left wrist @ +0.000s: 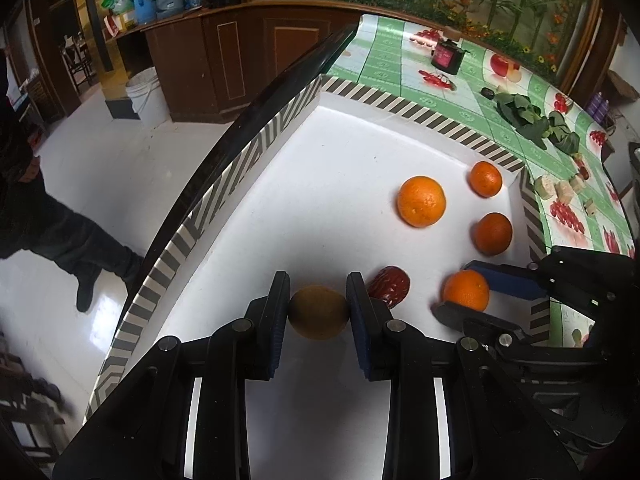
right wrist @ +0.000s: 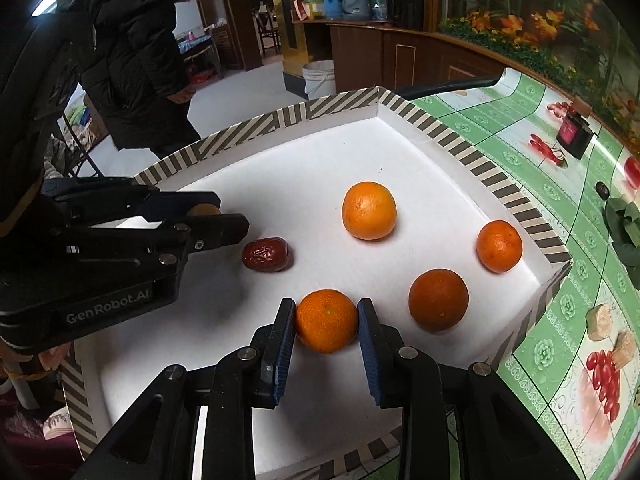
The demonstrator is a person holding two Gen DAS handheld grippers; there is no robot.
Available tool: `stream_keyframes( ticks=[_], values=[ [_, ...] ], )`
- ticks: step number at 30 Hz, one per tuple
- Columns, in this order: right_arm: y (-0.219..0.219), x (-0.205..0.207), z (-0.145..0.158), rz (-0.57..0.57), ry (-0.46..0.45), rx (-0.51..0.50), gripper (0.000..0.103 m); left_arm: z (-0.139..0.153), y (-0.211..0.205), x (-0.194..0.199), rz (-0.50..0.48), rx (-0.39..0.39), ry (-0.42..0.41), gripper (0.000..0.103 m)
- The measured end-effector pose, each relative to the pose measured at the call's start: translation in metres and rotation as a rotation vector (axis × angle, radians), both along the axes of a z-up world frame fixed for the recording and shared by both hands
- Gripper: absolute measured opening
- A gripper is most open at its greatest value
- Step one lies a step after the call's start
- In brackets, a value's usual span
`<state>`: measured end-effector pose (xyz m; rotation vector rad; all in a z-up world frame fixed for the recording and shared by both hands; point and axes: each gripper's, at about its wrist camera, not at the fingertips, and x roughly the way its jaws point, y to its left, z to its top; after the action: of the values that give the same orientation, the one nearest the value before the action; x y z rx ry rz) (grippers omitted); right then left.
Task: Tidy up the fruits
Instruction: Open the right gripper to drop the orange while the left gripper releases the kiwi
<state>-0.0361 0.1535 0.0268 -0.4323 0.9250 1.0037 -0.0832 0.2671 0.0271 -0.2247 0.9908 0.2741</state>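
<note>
A white tray (left wrist: 320, 184) with a striped rim holds the fruit. My left gripper (left wrist: 318, 312) is shut on a brown kiwi (left wrist: 318, 312) low over the tray floor; it also shows in the right wrist view (right wrist: 208, 220). A red date (left wrist: 390, 286) lies just right of it. My right gripper (right wrist: 326, 320) is shut on a small orange (right wrist: 326, 320), seen in the left wrist view too (left wrist: 466, 290). A large orange (right wrist: 369, 210) and two small oranges (right wrist: 499, 246) (right wrist: 438, 299) lie loose in the tray.
The tray sits on a green fruit-print tablecloth (right wrist: 560, 320). On the cloth are leafy greens (left wrist: 528, 118), a dark jar (left wrist: 446, 56) and pale food chunks (left wrist: 560, 190). A person in dark clothes (right wrist: 136, 60) stands beyond the tray. A white bucket (left wrist: 146, 96) is on the floor.
</note>
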Motion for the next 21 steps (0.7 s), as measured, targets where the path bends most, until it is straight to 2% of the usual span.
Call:
stream_keyframes(
  ticks=[2,5,6,12,21],
  values=[
    [-0.001,-0.002,0.002,-0.003,0.000,0.004,0.034,0.000,0.001,0.000,0.003,-0.007,0.000,0.031],
    [-0.005,-0.006,0.008,-0.004,-0.006,0.025,0.035,0.002,0.001,-0.002,0.015,-0.004,-0.008,0.049],
    [-0.008,-0.007,0.011,-0.007,-0.009,0.033,0.035,0.003,0.001,-0.003,0.018,-0.004,-0.012,0.051],
    [-0.022,-0.006,0.020,-0.037,0.010,0.083,0.036,0.013,0.000,-0.011,0.034,-0.007,-0.039,0.051],
    [-0.058,-0.001,0.033,-0.113,0.015,0.132,0.036,0.037,-0.025,-0.016,-0.004,-0.025,-0.100,0.051]
  ],
)
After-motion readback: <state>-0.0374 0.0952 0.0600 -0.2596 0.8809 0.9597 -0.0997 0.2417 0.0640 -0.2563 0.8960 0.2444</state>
